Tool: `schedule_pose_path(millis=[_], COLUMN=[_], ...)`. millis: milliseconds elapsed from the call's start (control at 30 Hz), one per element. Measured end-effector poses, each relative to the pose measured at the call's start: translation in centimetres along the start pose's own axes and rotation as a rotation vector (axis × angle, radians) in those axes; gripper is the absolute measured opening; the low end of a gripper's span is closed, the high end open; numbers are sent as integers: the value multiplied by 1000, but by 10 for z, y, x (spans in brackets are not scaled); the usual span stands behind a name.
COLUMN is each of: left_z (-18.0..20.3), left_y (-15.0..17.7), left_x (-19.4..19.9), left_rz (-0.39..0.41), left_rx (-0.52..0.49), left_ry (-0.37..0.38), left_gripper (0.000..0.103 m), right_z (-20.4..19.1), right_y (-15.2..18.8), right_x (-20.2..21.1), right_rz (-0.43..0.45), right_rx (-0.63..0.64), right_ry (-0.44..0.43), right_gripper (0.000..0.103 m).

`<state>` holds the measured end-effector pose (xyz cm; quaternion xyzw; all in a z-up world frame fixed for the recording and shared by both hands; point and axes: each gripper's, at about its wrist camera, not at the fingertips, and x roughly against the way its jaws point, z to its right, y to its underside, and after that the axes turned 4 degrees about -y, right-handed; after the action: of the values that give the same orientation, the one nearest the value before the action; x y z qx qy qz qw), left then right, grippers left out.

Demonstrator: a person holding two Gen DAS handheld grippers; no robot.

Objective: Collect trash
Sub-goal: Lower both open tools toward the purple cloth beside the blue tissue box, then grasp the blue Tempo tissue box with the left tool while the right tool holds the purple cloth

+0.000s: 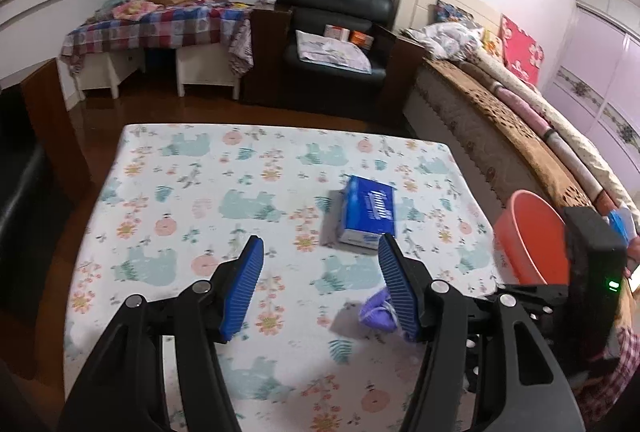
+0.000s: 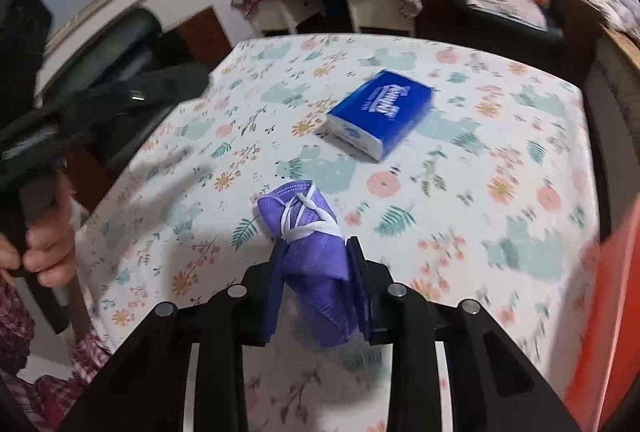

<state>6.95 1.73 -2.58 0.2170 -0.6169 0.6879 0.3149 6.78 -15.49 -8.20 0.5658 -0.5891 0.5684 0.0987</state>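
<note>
The left gripper is wide open over the near part of the table, holding nothing. A blue tissue pack lies near the table's middle. The right gripper is squeezed shut on a folded purple mask, lifted just above the near edge. An orange bucket stands past the right edge.

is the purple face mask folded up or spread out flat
Folded up. The purple face mask is bunched into a bundle with its white ear loops wrapped across it, clamped between the fingers of the right claw.

tissue pack mid-table, basin right
</note>
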Motion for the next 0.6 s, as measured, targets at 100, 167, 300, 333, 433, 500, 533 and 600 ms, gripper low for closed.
schedule_pose_path(millis=[100, 167, 300, 333, 433, 500, 533, 600], left_z=[15, 26, 48, 52, 63, 68, 68, 68], left_y=[-4, -8, -13, -15, -18, -17, -18, -16], left_x=[-13, -26, -57, -64, -86, -99, -103, -113], left_rz=[-20, -42, -78, -82, -106, -120, -125, -141], left_rx=[-29, -40, -90, -105, -142, -160, -165, -168], left_ry=[25, 44, 35, 27, -6, -30, -46, -67], left_gripper=[60, 60, 60, 60, 60, 60, 60, 60], right_z=[8, 19, 39, 42, 55, 62, 64, 67], right_y=[13, 21, 26, 25, 24, 25, 25, 26], right_x=[23, 38, 60, 64, 71, 73, 73, 70], right_rz=[58, 100, 162, 171, 197, 204, 204, 203], right_rx=[-67, -131, -212, -225, -269, -285, -293, -302], right_ry=[31, 72, 151, 162, 171, 174, 173, 171], right_gripper=[29, 29, 29, 29, 29, 29, 29, 29])
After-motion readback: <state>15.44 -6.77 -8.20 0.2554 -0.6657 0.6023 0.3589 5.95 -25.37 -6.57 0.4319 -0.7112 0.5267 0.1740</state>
